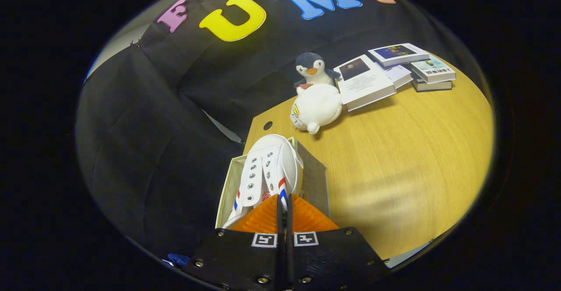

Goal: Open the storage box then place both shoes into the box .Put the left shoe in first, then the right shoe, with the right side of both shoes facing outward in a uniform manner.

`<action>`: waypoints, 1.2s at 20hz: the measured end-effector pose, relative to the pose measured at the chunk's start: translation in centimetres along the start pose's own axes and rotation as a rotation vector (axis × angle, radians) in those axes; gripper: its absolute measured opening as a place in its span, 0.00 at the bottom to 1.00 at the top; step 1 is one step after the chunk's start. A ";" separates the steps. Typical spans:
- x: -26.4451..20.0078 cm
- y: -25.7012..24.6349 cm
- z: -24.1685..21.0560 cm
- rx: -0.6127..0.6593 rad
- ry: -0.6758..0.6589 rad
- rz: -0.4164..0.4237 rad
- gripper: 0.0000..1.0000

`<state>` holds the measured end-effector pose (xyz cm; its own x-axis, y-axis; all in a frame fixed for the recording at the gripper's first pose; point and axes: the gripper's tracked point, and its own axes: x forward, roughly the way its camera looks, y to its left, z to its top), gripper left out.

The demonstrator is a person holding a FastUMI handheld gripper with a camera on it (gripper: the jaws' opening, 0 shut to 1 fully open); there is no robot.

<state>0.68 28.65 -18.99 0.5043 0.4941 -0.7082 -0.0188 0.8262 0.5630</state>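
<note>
Claw: clenched, its two fingers pressed close together on the thin heel edge of the shoe.
Shoe: white sneaker with red and blue stripes, held just ahead of the fingers, toe pointing away, over the open box.
Box: pale fabric storage box, open, right under the shoe, at the near corner of the tabletop.
Tabletop: wooden, stretching beyond and right of the claw.
Plush toys: a penguin and a white animal, beyond the box.
Books: well beyond, to the right.
</note>
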 end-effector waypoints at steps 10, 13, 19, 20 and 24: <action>1.9 1.2 -1.2 -0.153 -0.009 -0.090 0.02; 0.5 2.8 0.1 -0.153 -0.072 -0.015 0.43; -4.0 1.7 4.4 -0.292 -0.215 -0.035 0.98; -4.8 1.3 5.1 -0.303 -0.235 -0.036 0.98; -7.5 -1.0 7.9 -0.339 -0.304 -0.080 0.98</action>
<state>3.79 21.95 -10.89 0.7449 0.3652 -0.5583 -0.2253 0.9254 0.3047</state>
